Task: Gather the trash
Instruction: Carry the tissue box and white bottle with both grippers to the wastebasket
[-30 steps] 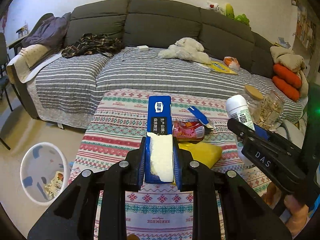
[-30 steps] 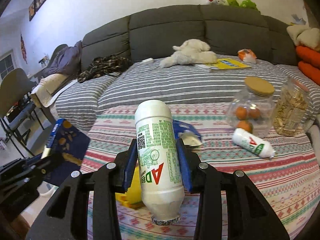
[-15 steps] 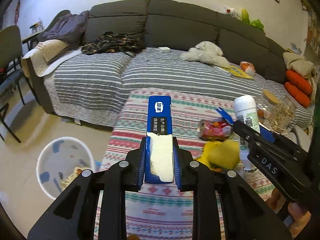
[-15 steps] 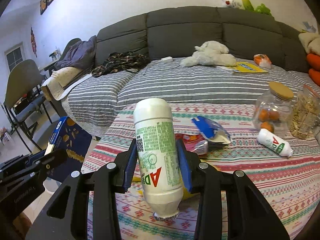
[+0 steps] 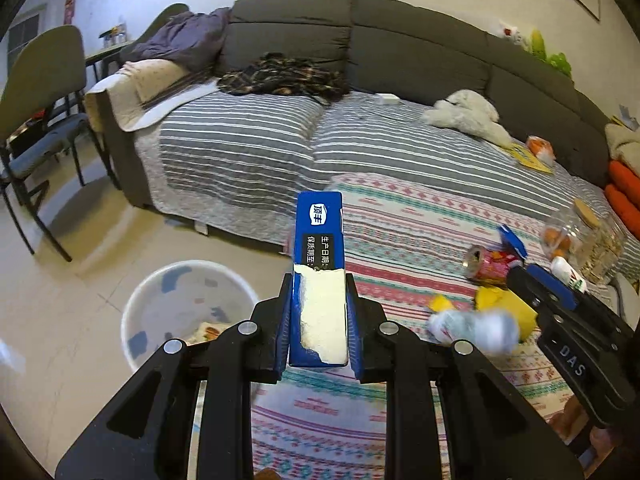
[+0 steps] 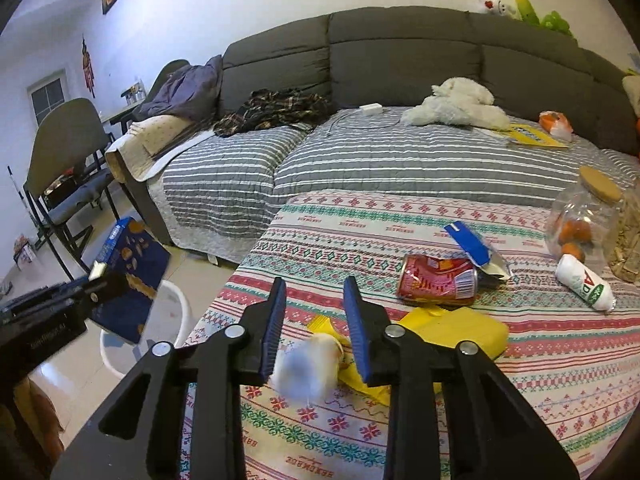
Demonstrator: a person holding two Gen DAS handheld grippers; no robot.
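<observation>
The blue box is pinched tight in the left gripper, beside the patterned table, above the white bin. The right gripper has just been closing; a blurry white bottle is below its fingers, not held. Behind the table is a grey sofa.

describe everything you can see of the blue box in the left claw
The blue box is a slim cardboard carton, deep blue with a white logo and white print on a black panel along its narrow edge; its broad face shows yellowish snack pictures in the right wrist view. A pale patch runs where the surface looks torn away. It stands on edge, pinched between the left claw's pads, held clear of the table, with the white bin below to one side.
</observation>
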